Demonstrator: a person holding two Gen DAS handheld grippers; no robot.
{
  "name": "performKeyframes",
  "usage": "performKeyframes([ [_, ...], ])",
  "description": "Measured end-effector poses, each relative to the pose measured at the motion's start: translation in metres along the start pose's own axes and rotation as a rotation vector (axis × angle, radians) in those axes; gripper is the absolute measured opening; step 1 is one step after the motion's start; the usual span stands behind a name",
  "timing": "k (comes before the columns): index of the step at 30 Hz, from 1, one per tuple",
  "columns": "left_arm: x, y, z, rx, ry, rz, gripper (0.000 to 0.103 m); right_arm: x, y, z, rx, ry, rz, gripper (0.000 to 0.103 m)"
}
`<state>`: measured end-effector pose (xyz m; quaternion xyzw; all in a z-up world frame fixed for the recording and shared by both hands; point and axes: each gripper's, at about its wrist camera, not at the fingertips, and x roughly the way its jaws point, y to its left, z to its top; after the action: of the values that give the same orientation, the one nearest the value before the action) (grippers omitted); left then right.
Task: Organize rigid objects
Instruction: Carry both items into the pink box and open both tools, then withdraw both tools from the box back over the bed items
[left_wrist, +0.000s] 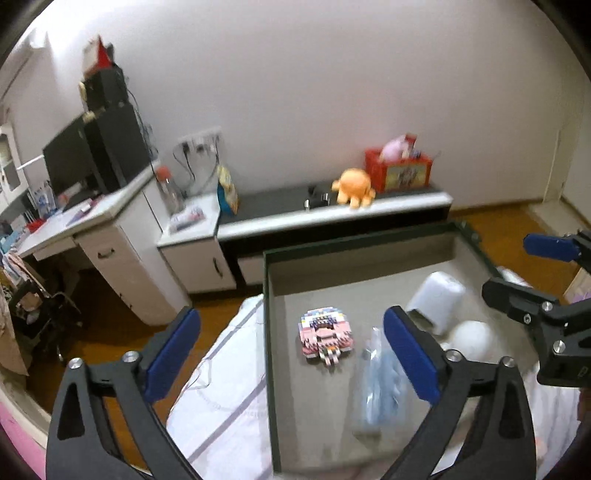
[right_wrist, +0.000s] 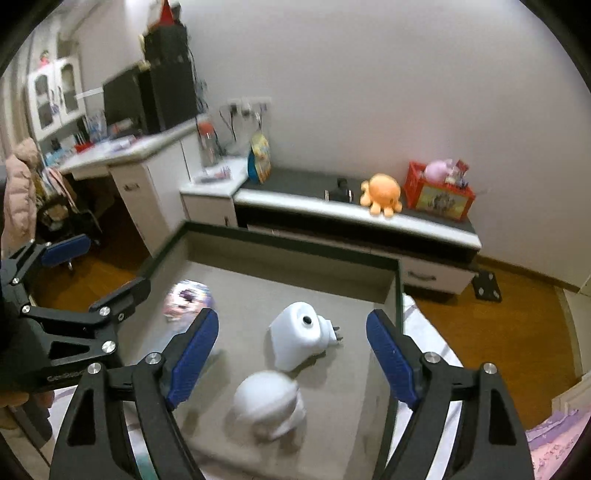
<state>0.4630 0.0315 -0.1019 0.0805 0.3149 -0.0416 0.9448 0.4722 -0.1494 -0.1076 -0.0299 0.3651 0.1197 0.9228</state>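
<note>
A shallow grey box with a dark green rim (left_wrist: 266, 295) (right_wrist: 295, 242) lies on a bed. In it lie a pink block-built figure (left_wrist: 325, 338) (right_wrist: 186, 299), a clear plastic bag (left_wrist: 380, 387), a white plug-in device (left_wrist: 437, 301) (right_wrist: 299, 341) and a white round figure (left_wrist: 474, 339) (right_wrist: 267, 404). My left gripper (left_wrist: 291, 354) is open and empty above the box's left side. My right gripper (right_wrist: 291, 360) is open and empty above the white device and figure; it also shows in the left wrist view (left_wrist: 517, 266).
The box rests on white striped bedding (left_wrist: 225, 391). Beyond it are a wooden floor (right_wrist: 509, 332), a low cabinet (left_wrist: 332, 218) with an orange octopus plush (left_wrist: 354, 188) (right_wrist: 382, 194) and a red crate (left_wrist: 399, 170) (right_wrist: 439, 194), and a desk (left_wrist: 92, 221) at left.
</note>
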Motion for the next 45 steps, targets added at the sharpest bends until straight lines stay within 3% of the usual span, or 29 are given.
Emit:
performKeyframes([
  [5, -0.076, 0.003, -0.023, -0.030, -0.132, 0.009, 0.103, -0.061, 0.021, -0.024, -0.008, -0.103, 0.042, 0.090],
  [9, -0.134, -0.001, -0.050, -0.059, -0.219, -0.026, 0.103, -0.114, 0.040, -0.052, -0.015, -0.218, 0.061, 0.091],
  [11, -0.163, -0.006, -0.065, -0.064, -0.266, -0.051, 0.103, -0.136, 0.049, -0.069, -0.028, -0.273, 0.048, 0.101],
  [20, -0.242, -0.038, -0.125, -0.042, -0.354, -0.047, 0.103, -0.204, 0.067, -0.139, -0.024, -0.411, -0.021, 0.103],
  [26, -0.269, -0.052, -0.152, -0.028, -0.392, -0.032, 0.103, -0.236, 0.063, -0.183, 0.022, -0.471, -0.029, 0.103],
  [32, -0.285, -0.060, -0.165, -0.056, -0.426, -0.011, 0.103, -0.251, 0.061, -0.204, 0.036, -0.499, -0.046, 0.103],
  [45, -0.289, -0.060, -0.174, -0.057, -0.446, 0.035, 0.103, -0.259, 0.068, -0.218, 0.031, -0.504, -0.060, 0.103],
])
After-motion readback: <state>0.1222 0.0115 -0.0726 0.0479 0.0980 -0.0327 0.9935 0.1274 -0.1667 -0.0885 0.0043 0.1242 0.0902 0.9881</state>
